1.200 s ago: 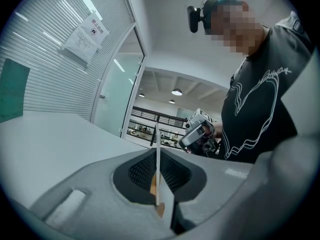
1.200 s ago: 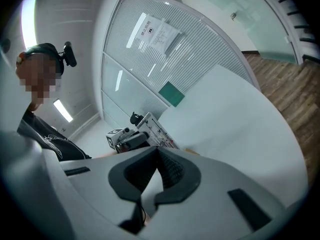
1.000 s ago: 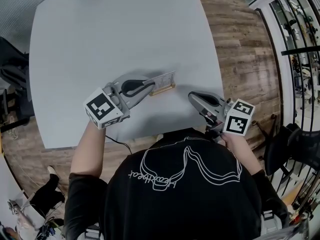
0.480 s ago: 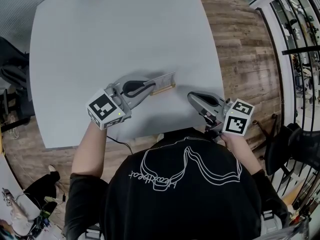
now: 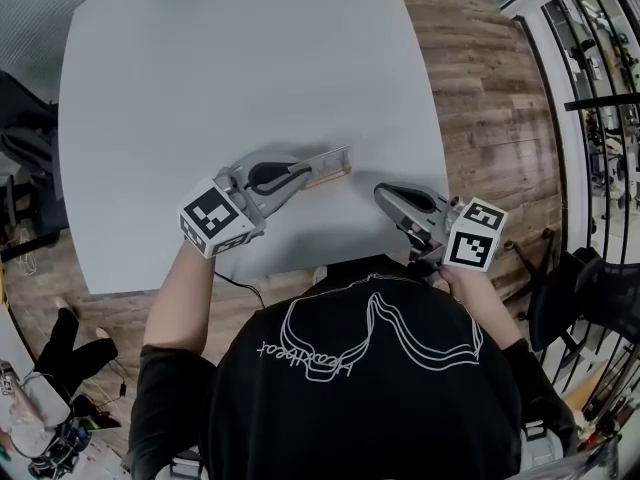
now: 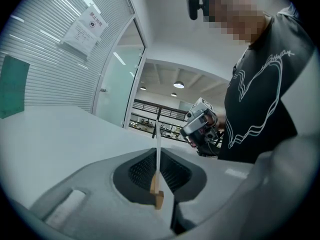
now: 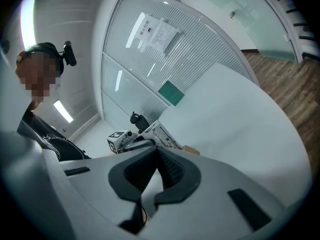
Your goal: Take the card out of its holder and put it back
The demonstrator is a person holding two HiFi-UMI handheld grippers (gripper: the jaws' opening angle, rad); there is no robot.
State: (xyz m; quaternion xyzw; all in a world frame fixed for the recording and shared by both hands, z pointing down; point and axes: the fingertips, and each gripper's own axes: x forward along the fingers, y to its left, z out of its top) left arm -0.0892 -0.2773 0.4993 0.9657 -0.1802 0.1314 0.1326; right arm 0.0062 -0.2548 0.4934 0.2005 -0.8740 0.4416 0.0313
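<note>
Pinched card [image 5: 328,157] in holder [image 5: 327,178] by table's [image 5: 250,58] near edge with left gripper [image 5: 303,170], likely for pull-out. Held right gripper [image 5: 385,196] jaws together, empty, clear at right edge.

The table [image 5: 250,68] is smooth, matt and pale grey, like laminate. On it the holder [image 5: 326,180] is bare light wood, unvarnished. The card [image 5: 325,159] in it is thin, white, printed stock, whether paper or plastic I cannot tell. Over the table, the left gripper [image 5: 305,168] and right gripper [image 5: 383,193] have matt grey plastic shells with black, ribbed, rubbery pads [image 6: 140,171]. Beside the table the floor [image 5: 480,98] is grainy wood planking. The shirt [image 5: 370,388] at the table's near edge is black cloth.
</note>
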